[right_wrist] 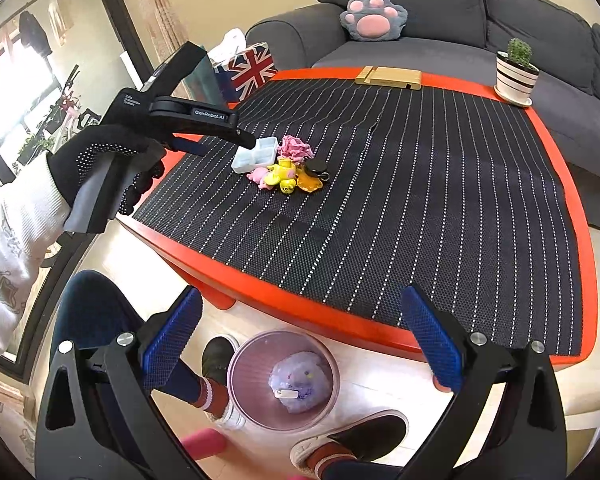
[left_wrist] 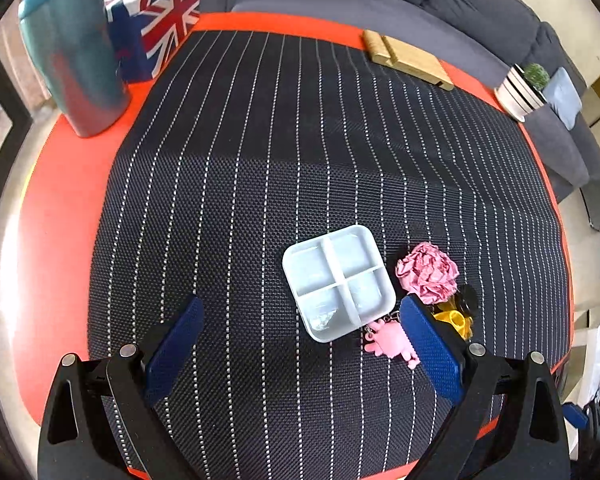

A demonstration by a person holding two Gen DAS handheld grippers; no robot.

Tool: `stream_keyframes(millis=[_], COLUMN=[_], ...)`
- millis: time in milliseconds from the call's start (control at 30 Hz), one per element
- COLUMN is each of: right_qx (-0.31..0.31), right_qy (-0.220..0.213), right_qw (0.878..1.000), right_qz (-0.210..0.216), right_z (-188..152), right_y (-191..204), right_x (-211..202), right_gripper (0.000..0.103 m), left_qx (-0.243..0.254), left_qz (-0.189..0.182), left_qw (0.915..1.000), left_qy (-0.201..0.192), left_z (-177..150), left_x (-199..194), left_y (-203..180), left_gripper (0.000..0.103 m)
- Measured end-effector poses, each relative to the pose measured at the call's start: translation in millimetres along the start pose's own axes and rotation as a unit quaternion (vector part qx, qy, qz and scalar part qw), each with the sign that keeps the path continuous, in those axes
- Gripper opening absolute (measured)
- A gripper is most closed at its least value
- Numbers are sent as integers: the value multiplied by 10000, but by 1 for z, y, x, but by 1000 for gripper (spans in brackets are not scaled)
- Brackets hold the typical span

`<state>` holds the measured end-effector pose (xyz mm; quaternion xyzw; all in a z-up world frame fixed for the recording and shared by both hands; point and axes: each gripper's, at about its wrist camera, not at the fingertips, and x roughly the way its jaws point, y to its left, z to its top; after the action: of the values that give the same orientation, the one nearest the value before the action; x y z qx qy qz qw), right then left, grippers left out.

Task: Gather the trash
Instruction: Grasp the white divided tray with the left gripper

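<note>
A crumpled pink paper ball (left_wrist: 427,272) lies on the striped black mat beside a white four-compartment tray (left_wrist: 338,282). My left gripper (left_wrist: 300,304) hangs open just above the tray, with nothing between its fingers. Small toys cluster there: a pink keychain figure (left_wrist: 392,342) and a yellow one (left_wrist: 454,320). From the right wrist view, the left gripper (right_wrist: 248,145), held by a gloved hand (right_wrist: 100,160), points at the tray (right_wrist: 256,154) and the pink paper (right_wrist: 296,148). My right gripper (right_wrist: 300,296) is open and empty above a translucent trash bin (right_wrist: 240,376) on the floor, which holds a purple crumpled wad (right_wrist: 300,380).
A teal cup (left_wrist: 74,52) and a Union Jack tissue box (left_wrist: 160,20) stand at the table's far left. A wooden stand (left_wrist: 406,58) and a potted plant (right_wrist: 516,76) sit at the far edge. The person's feet (right_wrist: 348,440) flank the bin. A grey sofa (right_wrist: 420,20) lies behind.
</note>
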<state>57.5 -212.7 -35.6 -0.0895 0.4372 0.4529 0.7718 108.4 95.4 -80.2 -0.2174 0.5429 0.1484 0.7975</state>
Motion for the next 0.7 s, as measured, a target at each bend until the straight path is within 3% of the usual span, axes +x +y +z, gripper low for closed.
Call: stream_keyframes(millis=[133,367,533,700], right_qx=[28,50,32,0], right_qy=[-7,-27,-24,-27], right_qw=[10000,10000,10000,10000], right_qz=[-1,-4,-11,-21], right_z=[-1,-2,-1,1], right_y=[-3,-6,-6,-5], right_x=[0,-1,-1,0], right_gripper=[98,98,98,98], left_qx=[-131,-223,-163,-84], left_qz=[72,44,94,72], left_qw=[9999,9997,9997,9999], left_qy=[17,102,135,128], left_z=[1,2,4,6], left_x=[5,11,8,7], left_y=[0,-2,-5,-6], left_gripper=[76,60,32,31])
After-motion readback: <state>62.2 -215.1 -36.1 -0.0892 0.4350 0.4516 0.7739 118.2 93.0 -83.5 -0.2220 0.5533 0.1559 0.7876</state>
